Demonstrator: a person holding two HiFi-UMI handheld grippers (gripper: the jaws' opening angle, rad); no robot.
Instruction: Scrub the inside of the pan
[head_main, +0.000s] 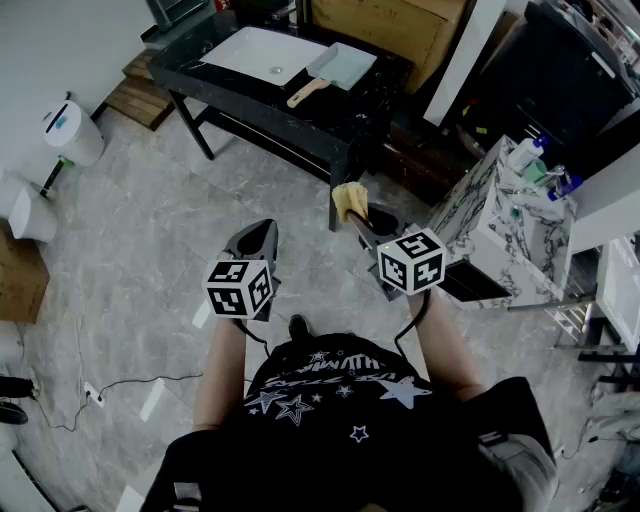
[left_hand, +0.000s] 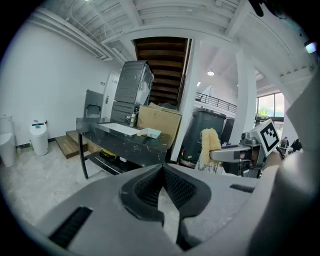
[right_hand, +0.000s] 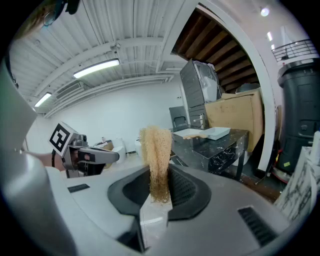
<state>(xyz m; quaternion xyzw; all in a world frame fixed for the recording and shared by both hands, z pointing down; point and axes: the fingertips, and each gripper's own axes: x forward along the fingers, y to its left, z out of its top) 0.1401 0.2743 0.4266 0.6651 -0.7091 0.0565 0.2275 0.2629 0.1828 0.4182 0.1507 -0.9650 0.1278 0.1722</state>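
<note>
Nearest, the left gripper (left_hand: 162, 169) is held with its jaws clenched on nothing, while a yellow scrubber (right_hand: 156, 150) is gripped upright in the right gripper (right_hand: 159, 172). Farther off, the pan (head_main: 342, 66) is seen on the dark desk (head_main: 300, 120), well apart from both.

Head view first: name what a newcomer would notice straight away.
A shaggy yellow scrubber stands clamped in the right hand-held gripper, held in front of the person. The left hand-held gripper beside it is shut on nothing. Well ahead, a white pan with a wooden handle sits on a dark table.
</note>
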